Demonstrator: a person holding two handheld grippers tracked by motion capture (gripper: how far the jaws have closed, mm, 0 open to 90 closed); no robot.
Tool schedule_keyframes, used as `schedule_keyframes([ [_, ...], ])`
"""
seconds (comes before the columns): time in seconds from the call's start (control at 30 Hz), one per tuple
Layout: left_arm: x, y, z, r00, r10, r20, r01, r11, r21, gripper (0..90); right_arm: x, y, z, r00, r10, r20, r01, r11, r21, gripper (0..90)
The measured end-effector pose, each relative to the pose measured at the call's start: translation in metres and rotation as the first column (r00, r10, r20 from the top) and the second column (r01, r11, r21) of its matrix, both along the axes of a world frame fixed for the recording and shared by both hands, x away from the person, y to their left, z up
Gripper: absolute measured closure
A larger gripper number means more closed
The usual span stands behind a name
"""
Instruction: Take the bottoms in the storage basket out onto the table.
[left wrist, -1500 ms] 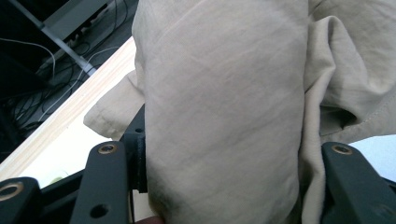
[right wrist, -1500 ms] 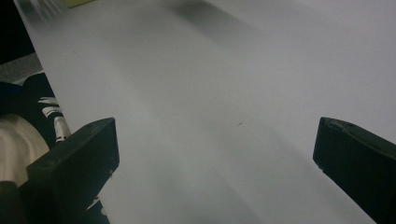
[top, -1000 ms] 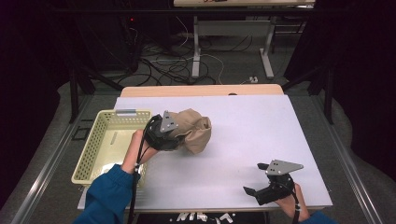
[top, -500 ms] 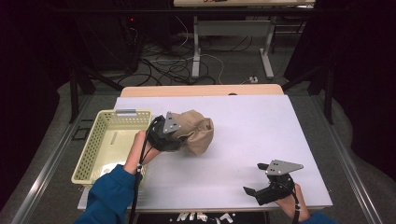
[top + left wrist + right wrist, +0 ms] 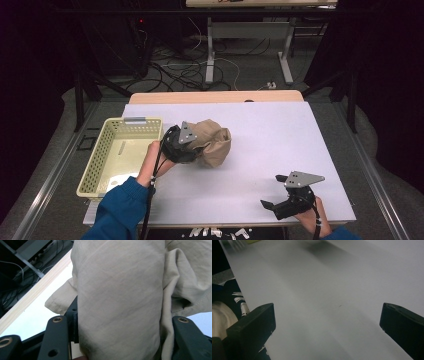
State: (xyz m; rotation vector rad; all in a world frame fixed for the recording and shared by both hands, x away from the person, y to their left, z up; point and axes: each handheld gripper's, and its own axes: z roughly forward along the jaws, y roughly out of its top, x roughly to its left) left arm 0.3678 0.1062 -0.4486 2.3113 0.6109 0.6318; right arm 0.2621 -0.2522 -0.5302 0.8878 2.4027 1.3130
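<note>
The left gripper (image 5: 197, 145) is clenched on a bunched tan cloth (image 5: 215, 142), which sits as a loose heap on the white tabletop (image 5: 280, 140) just right of the yellow basket (image 5: 100, 165). In the left gripper view a thick roll of the fabric fills the space between the jaws, with further folds hanging free to one side. The right gripper (image 5: 272, 197) rests near the front right corner of the tabletop, well apart from the cloth, its jaws spread wide with nothing between them. The likely trouble lies in the grip: the jaws pinch a fat wad rather than a single edge, so if the bundle is lifted toward the basket, the outer layers could slide and the cloth could unroll and slip out. The loose folds could also drag on the tabletop or catch on the near rim of the basket, leaving part of the fabric draped over the wall instead of inside. With one gripper idle, nothing steadies the trailing end.
</note>
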Motion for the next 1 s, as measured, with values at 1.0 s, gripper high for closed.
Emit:
schedule_keyframes([
  [1.0, 0.004, -0.012, -0.019, 0.9997, -0.006, -0.024, 0.007, 0.9994, 0.033, 43.6, 0.000, 0.000, 0.000, 1.0000, 0.001, -0.006, -0.001, 1.000, -0.016, 0.1],
])
